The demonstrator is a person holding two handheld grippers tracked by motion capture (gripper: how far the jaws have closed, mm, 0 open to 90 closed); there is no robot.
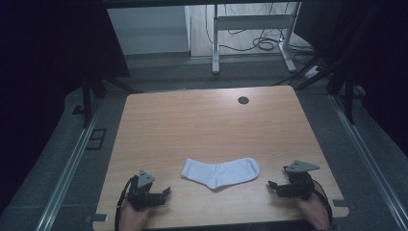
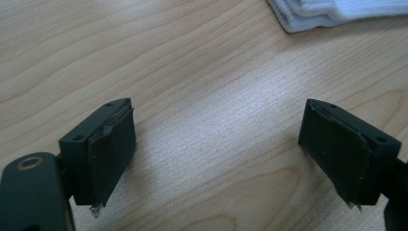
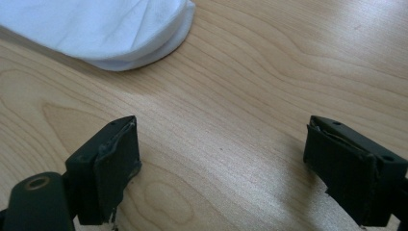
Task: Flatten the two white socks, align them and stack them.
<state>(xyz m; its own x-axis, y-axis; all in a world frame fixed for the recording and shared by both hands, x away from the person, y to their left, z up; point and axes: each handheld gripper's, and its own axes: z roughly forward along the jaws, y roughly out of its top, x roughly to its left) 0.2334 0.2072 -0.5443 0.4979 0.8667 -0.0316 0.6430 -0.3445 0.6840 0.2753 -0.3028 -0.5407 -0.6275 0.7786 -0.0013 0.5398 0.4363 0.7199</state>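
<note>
Sock: one white sock (image 1: 222, 172), lying flat on the near half of the table, bent at the heel, cuff end toward the left, toe end toward the right. It sits between the two grippers, touched by neither.
Sock, seen from the left gripper view: ribbed cuff (image 2: 308, 12) at the top right corner, well beyond the jaws.
Sock, seen from the right gripper view: rounded toe (image 3: 110, 33) at the top left, clear of the jaws.
Left gripper: black, grey three-cornered plate on top (image 1: 153, 193), held low over the near left part of the table. Jaws spread wide, bare wood between them, nothing held.
Right gripper: same make (image 1: 276, 186), near the right front edge, pointing toward the sock. Jaws wide apart, holding nothing.
Hands: left hand (image 1: 132, 216) and right hand (image 1: 313, 211) come in from the near edge, one on each gripper.
Table: light wood-grain top (image 1: 202, 125), with a dark round grommet (image 1: 243, 100) near the far edge.
Beyond the table: grey floor, white desk frame (image 1: 250, 29) with loose cables (image 1: 264, 43) beside it.
</note>
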